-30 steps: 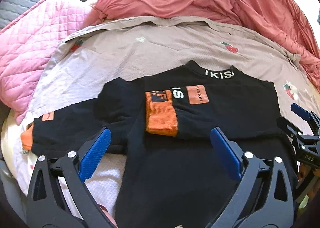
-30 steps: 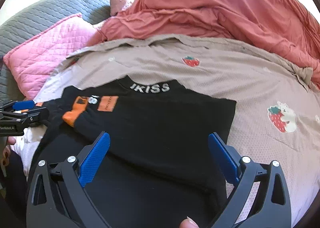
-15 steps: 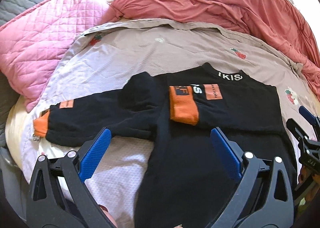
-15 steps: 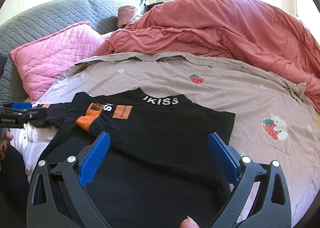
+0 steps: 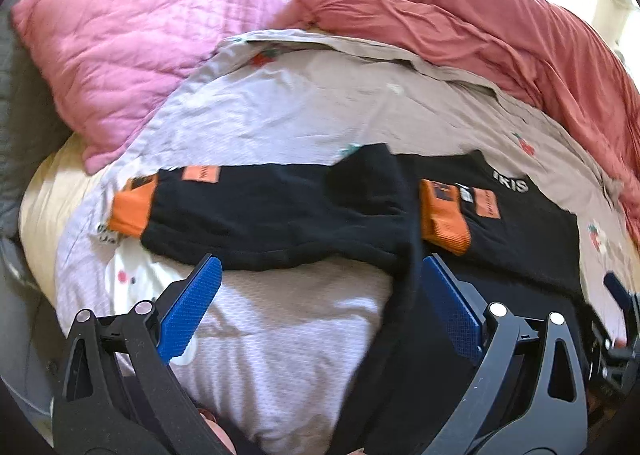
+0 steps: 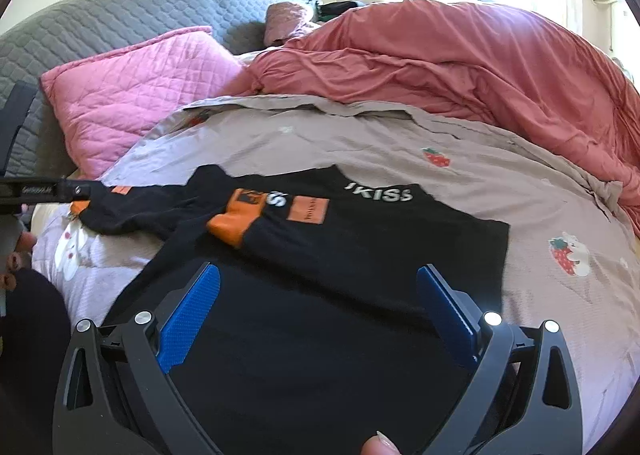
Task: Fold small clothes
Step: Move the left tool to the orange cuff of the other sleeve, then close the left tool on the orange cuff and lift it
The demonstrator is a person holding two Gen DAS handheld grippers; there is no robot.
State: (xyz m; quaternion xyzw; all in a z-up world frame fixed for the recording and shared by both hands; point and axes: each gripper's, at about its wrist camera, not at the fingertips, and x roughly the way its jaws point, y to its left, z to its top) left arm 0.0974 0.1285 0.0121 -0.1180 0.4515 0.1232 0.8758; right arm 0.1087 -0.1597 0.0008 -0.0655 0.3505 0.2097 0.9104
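Strawberry sheet (image 6: 360, 143) carries the black top (image 6: 320, 295); only the left view shows its outstretched sleeve (image 5: 256, 211) fully. Both claws (image 5: 320, 303) (image 6: 316, 307) gape.

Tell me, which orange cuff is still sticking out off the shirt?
The orange cuff at the far left, on the sleeve stretched out over the bedsheet. The other cuff lies folded across the black shirt's chest.
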